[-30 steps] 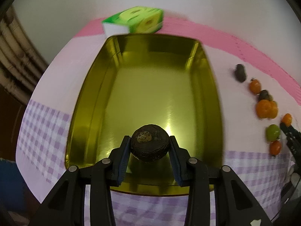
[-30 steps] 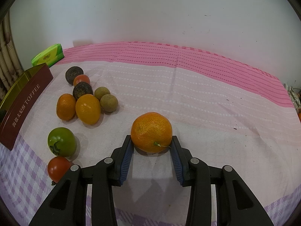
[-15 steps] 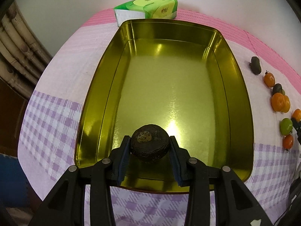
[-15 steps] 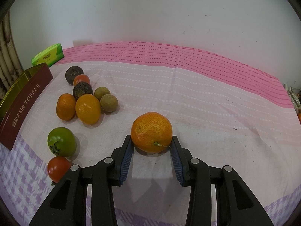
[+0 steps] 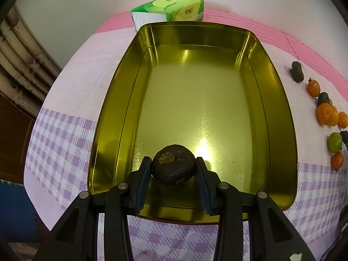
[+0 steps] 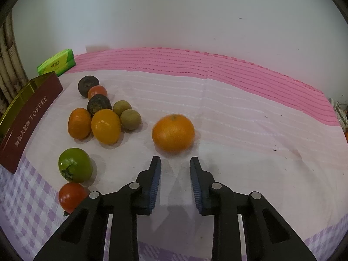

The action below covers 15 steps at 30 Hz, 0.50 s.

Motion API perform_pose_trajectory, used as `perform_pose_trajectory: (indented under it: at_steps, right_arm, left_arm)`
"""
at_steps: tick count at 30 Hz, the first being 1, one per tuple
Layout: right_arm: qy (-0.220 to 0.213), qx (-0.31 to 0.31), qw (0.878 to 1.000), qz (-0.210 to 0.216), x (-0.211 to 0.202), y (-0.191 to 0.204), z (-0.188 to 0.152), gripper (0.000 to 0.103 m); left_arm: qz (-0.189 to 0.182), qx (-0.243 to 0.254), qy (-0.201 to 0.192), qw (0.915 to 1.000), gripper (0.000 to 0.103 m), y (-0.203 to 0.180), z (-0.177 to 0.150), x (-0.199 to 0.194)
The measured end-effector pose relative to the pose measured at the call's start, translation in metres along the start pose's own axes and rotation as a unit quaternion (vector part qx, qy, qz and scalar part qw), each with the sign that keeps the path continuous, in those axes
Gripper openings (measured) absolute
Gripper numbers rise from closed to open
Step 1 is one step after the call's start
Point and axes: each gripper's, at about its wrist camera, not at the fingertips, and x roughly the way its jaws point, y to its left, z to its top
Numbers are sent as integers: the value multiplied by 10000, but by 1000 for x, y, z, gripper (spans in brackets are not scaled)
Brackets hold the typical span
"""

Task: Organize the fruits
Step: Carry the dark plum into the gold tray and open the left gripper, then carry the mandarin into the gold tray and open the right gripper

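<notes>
Half a second ago the right claw (image 6: 175, 159) gripped the orange (image 6: 173, 132); now its blue pads stand apart with nothing between them, and the orange sits free on the cloth just beyond the tips, slightly blurred. The left claw (image 5: 173, 165) is unchanged in its grip, pinching a dark wrinkled fruit (image 5: 173, 164) between both pads over the near end of the gold tin (image 5: 280, 117); whether the fruit touches the tin floor cannot be told from this angle.

The worktop is covered by a cloth (image 6: 228, 113) in three bands: pink stripes at the back, pale white-pink in the middle, lilac checks nearest the cameras. A plain white wall (image 6: 174, 10) rises behind it. The tin's outer side is maroon and reads TOFFEE. Beyond the tin's far end lies a green tissue pack (image 5: 169, 8). To the tin's left, past the cloth's edge, hang beige patterned folds (image 5: 19, 65), likely a curtain.

Right of the tin lies the remaining fruit: another dark fruit (image 6: 88, 85), a small red tomato (image 6: 97, 91), a second dark one (image 6: 99, 105), two brown-green round fruits (image 6: 130, 119), two orange ones (image 6: 106, 126), a green tomato (image 6: 74, 164) and a red tomato (image 6: 70, 196).
</notes>
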Motion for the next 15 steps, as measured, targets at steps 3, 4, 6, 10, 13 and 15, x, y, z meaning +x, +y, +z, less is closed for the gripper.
perform_pose_trajectory:
  at_steps: [3, 4, 6, 10, 13, 15]
  right_arm:
    - [31, 110, 9998, 168, 1, -5, 2, 41]
    - [52, 130, 9998, 160, 2, -6, 3, 45]
    - [64, 177, 9996, 209, 3, -6, 4, 55]
    - [35, 178, 9998, 118, 6, -5, 9, 55]
    - [41, 252, 9996, 82, 11, -7, 16, 55]
    - [48, 296, 9995, 55, 14, -7, 20, 51]
  left_arm:
    - [-50, 32, -105, 9999, 38, 0, 1, -5]
    - [-52, 44, -140, 9999, 38, -1, 1, -7]
    - [-58, 66, -213, 9997, 40, -1, 1, -11]
    - [-90, 144, -361, 9992, 46, -4, 1, -18]
    - [-86, 178, -427, 9989, 53, -4, 0, -22]
    - [-108, 198, -454, 9987, 54, -5, 0, -24]
